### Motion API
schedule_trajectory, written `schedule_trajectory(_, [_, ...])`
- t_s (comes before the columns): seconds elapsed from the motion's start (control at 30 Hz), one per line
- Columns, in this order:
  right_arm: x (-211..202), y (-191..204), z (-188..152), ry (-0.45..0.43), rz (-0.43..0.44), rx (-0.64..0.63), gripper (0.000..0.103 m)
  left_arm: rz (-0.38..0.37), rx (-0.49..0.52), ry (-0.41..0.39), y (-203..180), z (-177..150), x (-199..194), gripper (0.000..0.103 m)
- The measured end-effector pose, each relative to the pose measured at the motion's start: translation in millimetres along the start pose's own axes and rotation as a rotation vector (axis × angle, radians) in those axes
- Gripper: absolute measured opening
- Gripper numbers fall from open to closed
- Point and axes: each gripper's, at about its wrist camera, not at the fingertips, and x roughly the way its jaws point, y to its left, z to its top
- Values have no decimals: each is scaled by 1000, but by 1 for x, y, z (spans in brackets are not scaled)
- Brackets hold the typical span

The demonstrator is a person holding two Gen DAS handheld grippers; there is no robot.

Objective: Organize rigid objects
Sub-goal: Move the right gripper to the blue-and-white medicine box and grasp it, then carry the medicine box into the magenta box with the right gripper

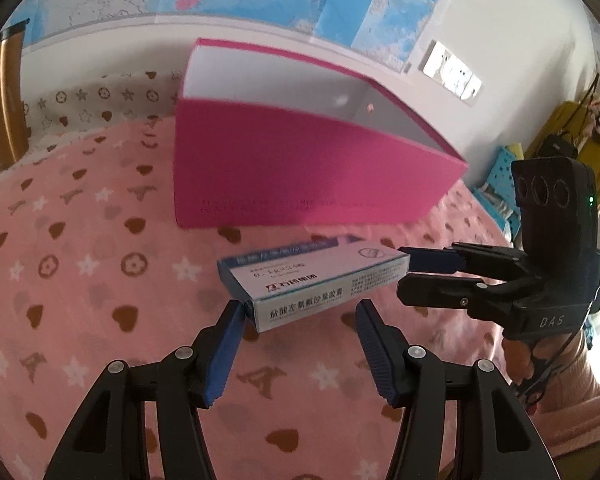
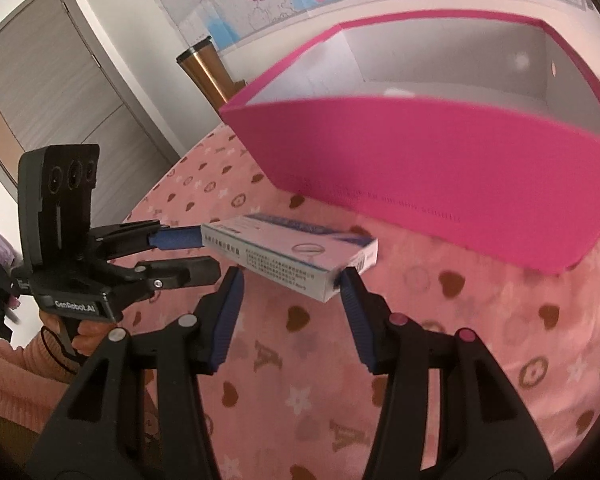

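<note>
A white-and-blue medicine box [image 1: 312, 280] [image 2: 292, 248] lies lengthwise between my two grippers, seemingly just above the pink blanket [image 1: 100, 280]. My left gripper [image 1: 300, 308] [image 2: 209, 254] is open, and only its left finger touches one end of the box. My right gripper [image 2: 291, 276] [image 1: 403, 274] is also open, with one fingertip against the opposite end. Neither pair of jaws closes around the box. Just behind it stands an open magenta box [image 1: 300, 160] [image 2: 440, 168] whose grey inside looks empty.
A bronze tumbler [image 1: 4, 100] [image 2: 208, 72] stands at the blanket's far edge by the wall with maps. To the right are a blue perforated basket [image 1: 500, 184] and a yellow bag [image 1: 572, 136]. A grey door [image 2: 60, 92] is at the left.
</note>
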Motion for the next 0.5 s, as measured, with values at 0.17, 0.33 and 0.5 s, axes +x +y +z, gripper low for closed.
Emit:
schedule_trajectory(0.17, [4,-8,-11,28,0,31,53,-2,-25,15,3,-5,4,58])
schedule_trajectory(0.33, [0,-16,-14,15,-8,64,53,13,-54,17,8,-4,6,58])
schedule_trajectory(0.5, [4,-22,-14,10,-15,86,53,13,-59,38,9,-5,13,57])
